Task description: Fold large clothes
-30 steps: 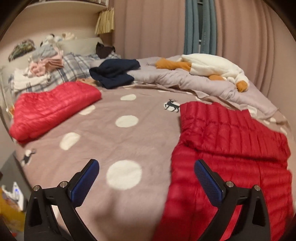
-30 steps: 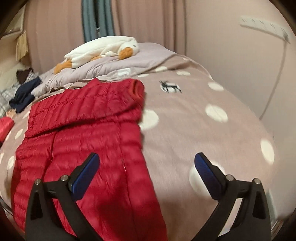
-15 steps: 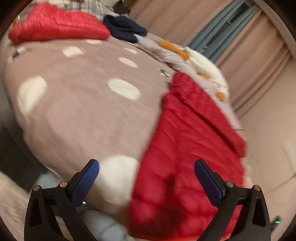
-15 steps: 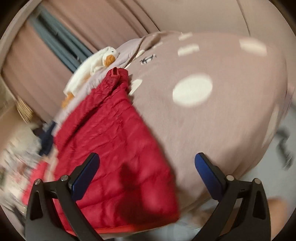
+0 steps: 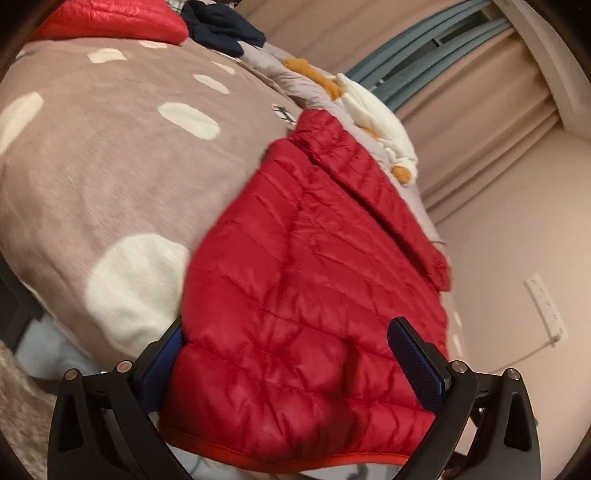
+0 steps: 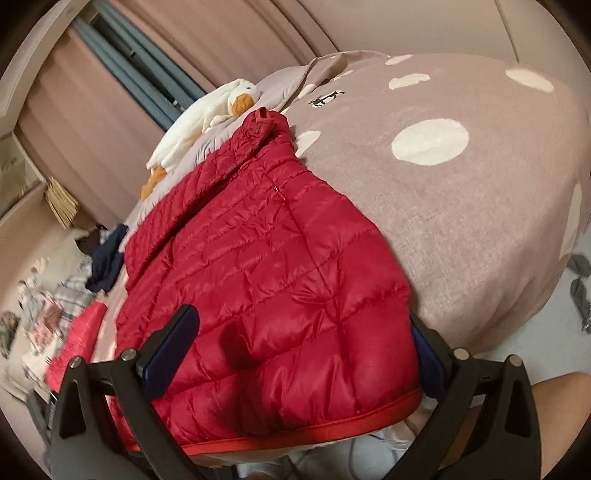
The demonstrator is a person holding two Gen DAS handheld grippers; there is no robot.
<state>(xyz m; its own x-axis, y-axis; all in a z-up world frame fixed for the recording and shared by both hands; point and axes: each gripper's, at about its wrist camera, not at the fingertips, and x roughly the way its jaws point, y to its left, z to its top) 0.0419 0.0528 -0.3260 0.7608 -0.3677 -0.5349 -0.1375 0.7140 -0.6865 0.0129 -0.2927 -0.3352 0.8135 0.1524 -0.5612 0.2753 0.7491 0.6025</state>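
A red quilted down jacket (image 5: 314, 280) lies flat on the dotted mauve bed cover (image 5: 92, 155), its hem hanging over the near bed edge. It also shows in the right wrist view (image 6: 266, 280). My left gripper (image 5: 291, 373) is open, its jaws straddling the hem's left corner; one finger is below the fabric. My right gripper (image 6: 299, 354) is open, its jaws straddling the hem's right corner. Neither is closed on the fabric.
A folded red jacket (image 5: 110, 18) and a dark navy garment (image 5: 221, 29) lie at the far side. A white goose plush (image 6: 207, 114) rests on a rumpled grey duvet (image 5: 273, 70). Curtains and wall stand behind. A pile of clothes (image 6: 48, 310) lies far left.
Both grippers have dropped and tilted towards the near bed edge, closing in on the jacket hem. Their open jaws now straddle the hem corners. The jacket itself has not moved.
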